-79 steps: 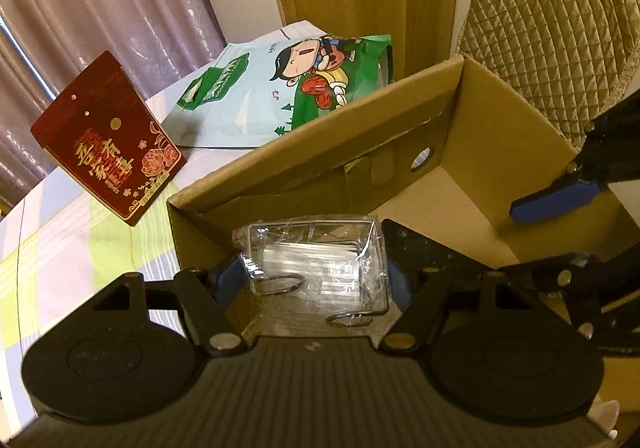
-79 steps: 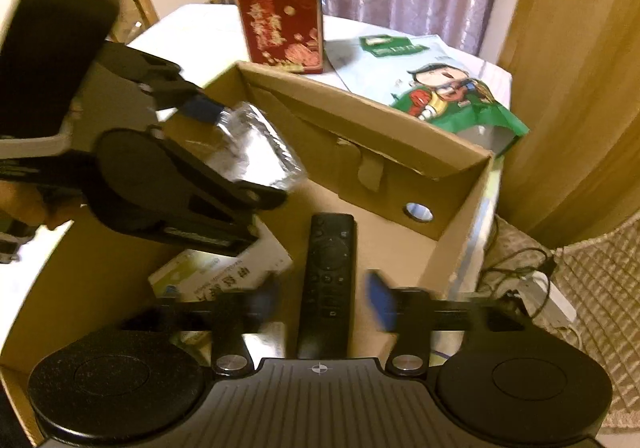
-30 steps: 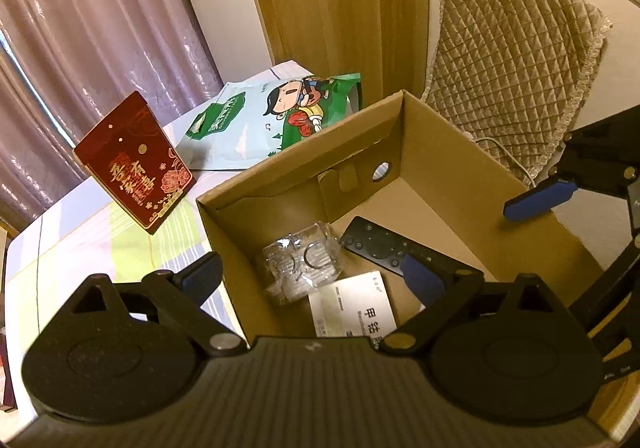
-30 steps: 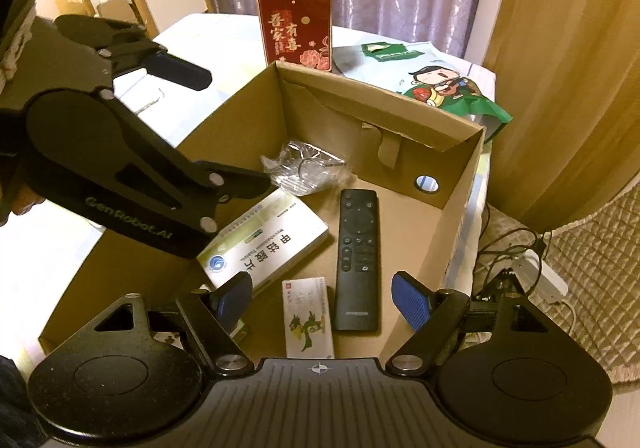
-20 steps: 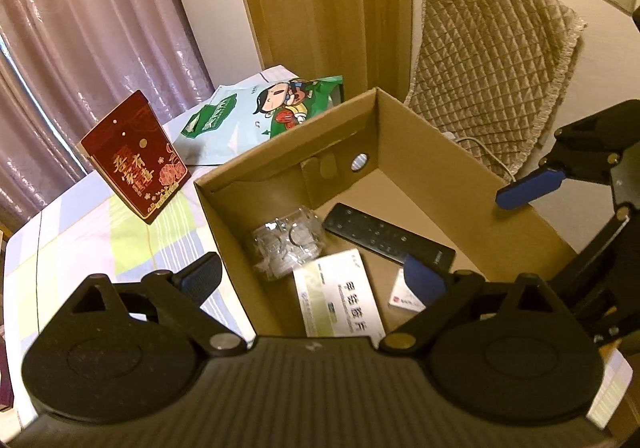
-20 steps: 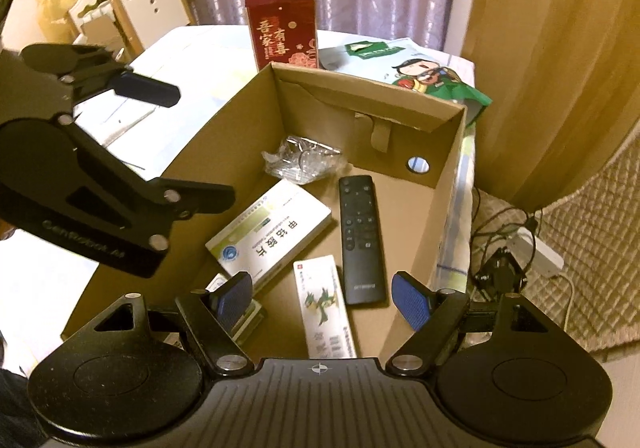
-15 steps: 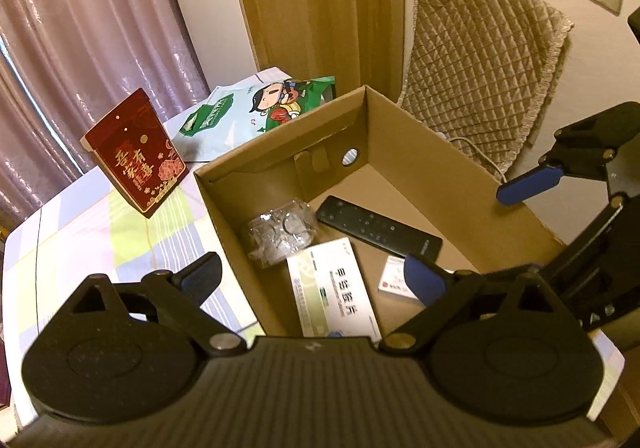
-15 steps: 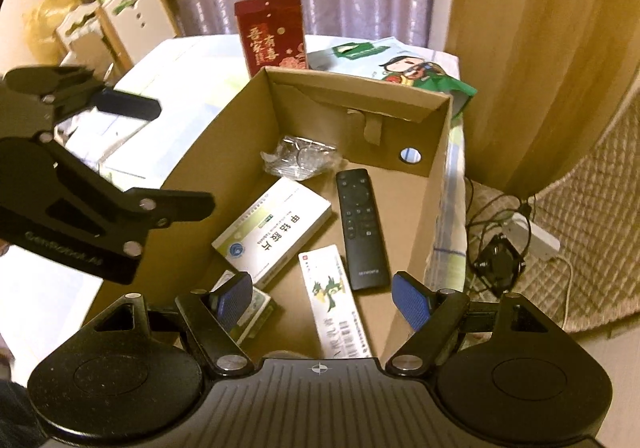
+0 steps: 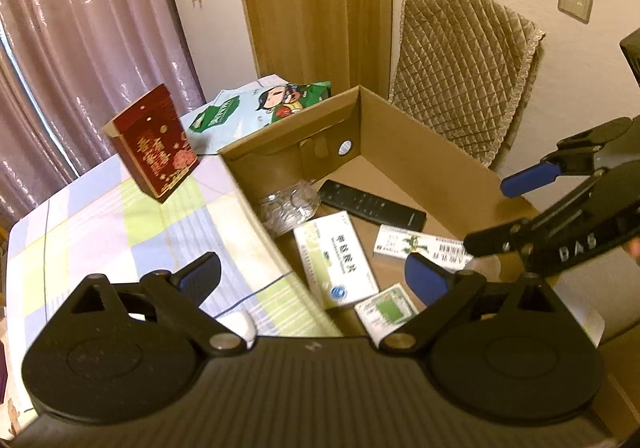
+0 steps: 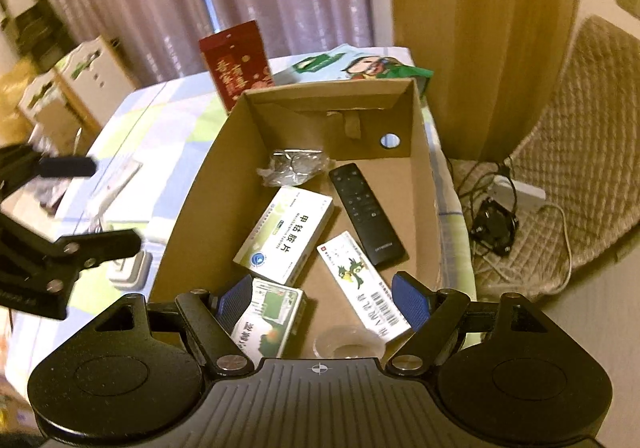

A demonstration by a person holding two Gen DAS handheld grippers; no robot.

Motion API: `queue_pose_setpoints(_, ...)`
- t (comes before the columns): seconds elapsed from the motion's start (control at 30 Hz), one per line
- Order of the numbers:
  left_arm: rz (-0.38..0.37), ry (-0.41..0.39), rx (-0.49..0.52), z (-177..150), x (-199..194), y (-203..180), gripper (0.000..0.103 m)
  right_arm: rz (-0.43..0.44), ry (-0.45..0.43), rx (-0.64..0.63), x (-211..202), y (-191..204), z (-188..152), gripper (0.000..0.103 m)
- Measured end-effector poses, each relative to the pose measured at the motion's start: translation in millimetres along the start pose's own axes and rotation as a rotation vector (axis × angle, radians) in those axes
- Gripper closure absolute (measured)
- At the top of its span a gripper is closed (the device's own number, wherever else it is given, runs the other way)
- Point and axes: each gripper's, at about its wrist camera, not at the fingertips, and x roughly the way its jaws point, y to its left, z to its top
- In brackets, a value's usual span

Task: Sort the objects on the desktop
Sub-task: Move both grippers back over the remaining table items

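An open cardboard box (image 10: 192, 215) holds a clear plastic packet (image 10: 294, 167), a black remote (image 10: 366, 213), a white-and-green medicine box (image 10: 286, 234), a narrow white box (image 10: 360, 284) and a small green box (image 10: 268, 320). My right gripper (image 10: 324, 298) hangs open above the box's near end, with nothing between its blue pads. My left gripper (image 9: 312, 276) is open and empty too, above the box's left wall (image 9: 256, 215) and the tablecloth. Each wrist view shows the other gripper at its edge: the left gripper (image 10: 96, 203) and the right gripper (image 9: 500, 211).
A red gift box (image 9: 154, 145) and a cartoon snack bag (image 9: 260, 107) lie beyond the box on the checked tablecloth (image 9: 100, 232). White items (image 10: 128, 268) sit left of the box. A quilted chair (image 9: 460, 67) stands right, with a power strip and cables (image 10: 516, 191) below.
The left gripper let go of the clear packet, which now lies in the box. Both grippers have drawn back and up from the box, and the right one has rolled.
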Motion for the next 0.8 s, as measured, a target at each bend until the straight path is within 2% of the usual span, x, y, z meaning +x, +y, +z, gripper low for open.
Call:
queue_pose_setpoints(0.27, -0.004, 0.003, -0.024, -29, -22, 32, 0.004, -0.031, -0.044, 0.106, -5, 24, -6, 0.023)
queue_pose_setpoints(0.43, -0.015, 0.006, -0.035, -43, -27, 52, 0.004, -0.072, -0.071, 0.116, -4, 43, 1, 0.023)
queue_pose_setpoints(0.8, -0.034, 0.031, -0.048, -74, -33, 95, 0.004, -0.070, -0.112, 0.101, 7, 99, 8, 0.023)
